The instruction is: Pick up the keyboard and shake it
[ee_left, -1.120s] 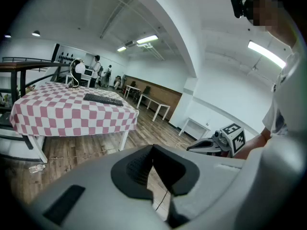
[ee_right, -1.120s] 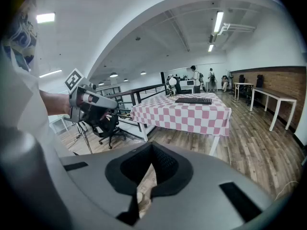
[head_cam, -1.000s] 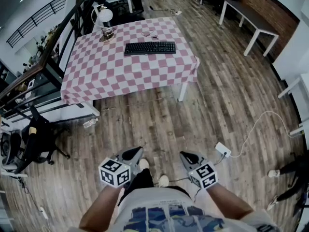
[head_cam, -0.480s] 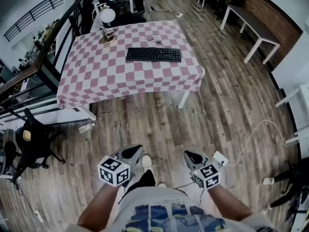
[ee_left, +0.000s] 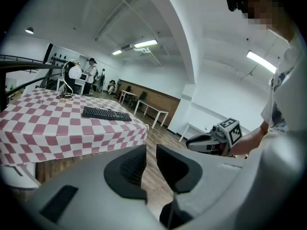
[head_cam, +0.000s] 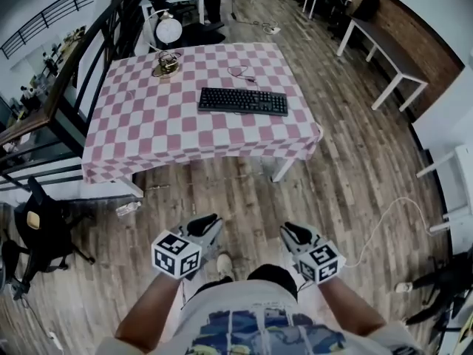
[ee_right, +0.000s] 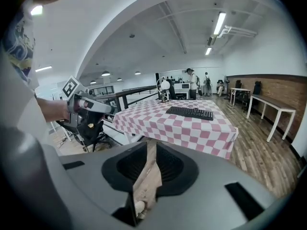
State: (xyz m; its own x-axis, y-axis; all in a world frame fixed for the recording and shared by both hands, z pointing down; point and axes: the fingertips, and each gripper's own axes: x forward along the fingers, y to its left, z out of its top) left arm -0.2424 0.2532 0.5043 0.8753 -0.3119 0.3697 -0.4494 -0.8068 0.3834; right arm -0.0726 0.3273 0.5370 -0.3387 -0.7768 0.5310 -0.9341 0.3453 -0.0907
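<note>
Approach step: the keyboard [head_cam: 242, 100] lies on the checked counter [head_cam: 170, 132], well apart from both claws. The left claw [head_cam: 209, 223] and right claw [head_cam: 290, 232], both empty, have just been opening slightly. Next they must reach the keyboard's ends.

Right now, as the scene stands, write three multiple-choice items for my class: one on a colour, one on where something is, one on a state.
1. The checked tablecloth has squares of:
A. blue and white
B. pink and white
C. green and yellow

2. The black plastic keyboard is:
A. on the wooden floor
B. on the white bench
C. on the checked tablecloth

3. The keyboard is:
A. lying flat, keys up
B. standing on its long edge
C. tilted, half off the cloth

Answers:
1 B, the head view shows pink and white squares.
2 C, checks surround the keyboard on every side.
3 A, its rows of keys face up and its whole outline rests on the cloth.
</note>
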